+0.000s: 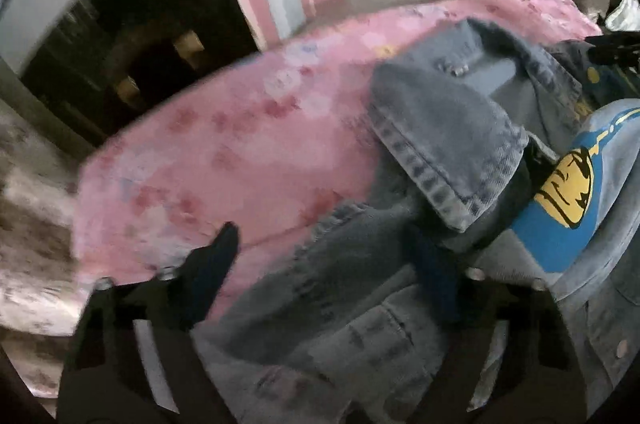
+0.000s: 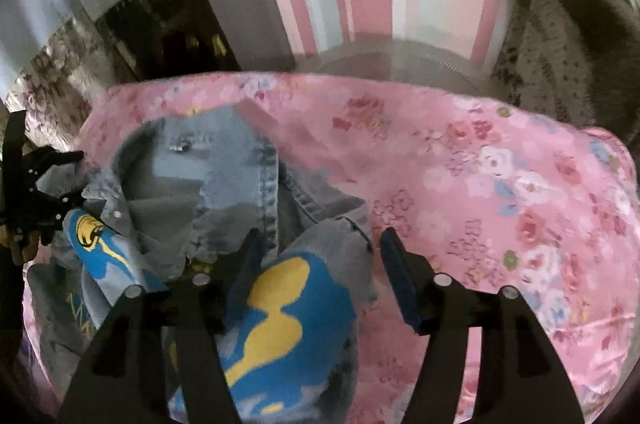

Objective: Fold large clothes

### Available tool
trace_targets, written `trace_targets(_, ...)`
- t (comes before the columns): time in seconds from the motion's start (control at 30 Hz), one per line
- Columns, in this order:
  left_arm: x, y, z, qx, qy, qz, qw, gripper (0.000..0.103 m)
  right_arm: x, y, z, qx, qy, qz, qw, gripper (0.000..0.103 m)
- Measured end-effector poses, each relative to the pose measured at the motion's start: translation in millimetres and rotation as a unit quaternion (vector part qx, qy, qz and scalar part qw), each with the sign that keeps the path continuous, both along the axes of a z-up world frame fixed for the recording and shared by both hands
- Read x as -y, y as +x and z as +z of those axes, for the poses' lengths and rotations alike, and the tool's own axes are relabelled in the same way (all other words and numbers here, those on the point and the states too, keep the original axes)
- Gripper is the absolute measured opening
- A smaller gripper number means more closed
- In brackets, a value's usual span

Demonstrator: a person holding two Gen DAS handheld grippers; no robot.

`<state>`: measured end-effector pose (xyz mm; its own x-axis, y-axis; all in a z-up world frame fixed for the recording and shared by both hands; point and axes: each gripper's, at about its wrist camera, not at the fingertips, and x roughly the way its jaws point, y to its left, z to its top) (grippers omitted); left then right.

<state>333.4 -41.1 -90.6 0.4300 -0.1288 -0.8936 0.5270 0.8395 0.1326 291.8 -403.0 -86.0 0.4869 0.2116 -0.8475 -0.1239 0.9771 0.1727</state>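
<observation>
A denim jacket (image 1: pixel 432 152) with a blue and yellow printed panel (image 1: pixel 568 208) is shown lying in a loose heap on a pink floral bedspread (image 2: pixel 500 184). Folding is judged barely begun: a cuffed sleeve (image 1: pixel 452 160) is thrown across the body, the collar is rumpled, and no squared edges are seen.

The left gripper (image 1: pixel 332 264) is held with jaws spread, denim lying between and beyond them; no pinch is visible. The right gripper (image 2: pixel 320 256) is likewise spread, the printed panel sitting between its jaws and bare bedspread beyond the right jaw.

The jacket's full outline is cut off below both jaws. Whether either pad touches cloth cannot be told through the motion blur.
</observation>
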Motion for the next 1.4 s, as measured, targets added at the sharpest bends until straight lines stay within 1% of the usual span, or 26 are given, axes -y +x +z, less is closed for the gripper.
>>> trace_targets(0.07, -2, 2, -11, -0.02, -0.015, 0.001, 0.9997, 0.068, -4, 4, -8, -0.015, -0.001, 0.007, 1.0, 0.062)
trace_targets(0.17, -1, -1, -17, -0.022, -0.025, -0.004, 0.9994, 0.06, -18, 4, -19, -0.035, -0.032, 0.026, 0.999, 0.061)
trace_targets(0.2, 0, -2, -16, -0.021, -0.026, -0.004, 0.9994, 0.056, -22, 3, -21, -0.035, -0.046, 0.027, 0.998, 0.051)
trace_targets(0.23, 0, -3, -16, -0.019, -0.027, -0.001, 0.9995, 0.048, -25, 2, -22, -0.032, -0.057, 0.023, 0.998, 0.034)
trace_targets(0.27, 1, -4, -15, -0.019, -0.03, -0.001, 0.9994, 0.042, -25, 0, -23, -0.027, -0.068, 0.017, 0.997, 0.027)
trace_targets(0.33, 4, -7, -13, -0.008, -0.03, 0.003, 0.9995, 0.029, -29, -7, -18, 0.008, -0.101, 0.007, 0.995, 0.02)
trace_targets(0.47, 3, -13, -1, 0.034, -0.027, 0.026, 0.9987, 0.014, -35, -29, 6, 0.092, -0.146, -0.005, 0.985, 0.017)
trace_targets(0.53, -6, -11, 13, 0.064, -0.038, 0.05, 0.996, 0.014, -35, -42, 26, 0.143, -0.162, -0.02, 0.976, 0.016)
trace_targets(0.6, -20, -2, 33, 0.076, -0.079, 0.077, 0.991, 0.015, -36, -54, 47, 0.189, -0.168, -0.028, 0.967, 0.016)
trace_targets(0.63, -25, -2, 48, 0.096, -0.099, 0.087, 0.9866, 0.015, -37, -58, 56, 0.208, -0.181, -0.03, 0.961, 0.016)
trace_targets(0.7, -20, -6, 69, 0.15, -0.101, 0.089, 0.9795, 0.015, -35, -64, 74, 0.247, -0.193, -0.043, 0.949, 0.016)
trace_targets(0.73, -18, -5, 78, 0.172, -0.105, 0.087, 0.9756, 0.015, -30, -62, 79, 0.249, -0.185, -0.053, 0.949, 0.016)
trace_targets(0.77, -16, 4, 79, 0.171, -0.105, 0.084, 0.976, 0.016, -16, -51, 80, 0.234, -0.162, -0.07, 0.956, 0.016)
trace_targets(0.83, -12, 39, 65, 0.14, -0.097, 0.104, 0.9799, 0.019, 6, -28, 67, 0.197, -0.117, -0.093, 0.969, 0.02)
trace_targets(0.87, -10, 51, 55, 0.127, -0.087, 0.116, 0.9813, 0.019, 13, -8, 46, 0.147, -0.111, -0.102, 0.978, 0.021)
trace_targets(0.9, -4, 67, 38, 0.116, -0.054, 0.13, 0.9832, 0.018, 16, 5, 28, 0.117, -0.119, -0.103, 0.981, 0.021)
trace_targets(0.93, 0, 75, 28, 0.116, -0.024, 0.141, 0.9828, 0.012, 17, 12, 16, 0.099, -0.127, -0.103, 0.982, 0.028)
trace_targets(0.97, 2, 85, 14, 0.113, 0.011, 0.155, 0.9814, 0.012, 20, 18, 2, 0.076, -0.133, -0.104, 0.983, 0.032)
trace_targets(1.0, 0, 90, 11, 0.101, 0.008, 0.158, 0.9823, 0.013, 26, 20, -7, 0.066, -0.119, -0.108, 0.985, 0.038)
trace_targets(1.07, -12, 92, 18, 0.087, -0.02, 0.17, 0.9815, 0.02, 43, 12, -1, 0.074, -0.068, -0.127, 0.987, 0.052)
trace_targets(1.1, -17, 88, 27, 0.094, -0.029, 0.173, 0.98, 0.039, 53, 2, 10, 0.086, -0.031, -0.139, 0.986, 0.061)
trace_targets(1.13, -21, 83, 34, 0.105, -0.035, 0.175, 0.9784, 0.066, 58, -6, 21, 0.101, -0.01, -0.145, 0.984, 0.063)
trace_targets(1.2, -29, 64, 56, 0.139, -0.044, 0.178, 0.9732, 0.088, 61, -25, 47, 0.128, -0.008, -0.15, 0.98, 0.067)
trace_targets(1.27, -32, 42, 69, 0.146, -0.046, 0.165, 0.9744, 0.092, 57, -44, 63, 0.145, -0.015, -0.142, 0.979, 0.072)
trace_targets(1.3, -33, 30, 73, 0.147, -0.047, 0.16, 0.9749, 0.097, 51, -58, 69, 0.154, -0.021, -0.137, 0.978, 0.079)
trace_targets(1.4, -32, -8, 73, 0.132, -0.049, 0.155, 0.9779, 0.1, 34, -87, 67, 0.164, -0.033, -0.117, 0.979, 0.087)
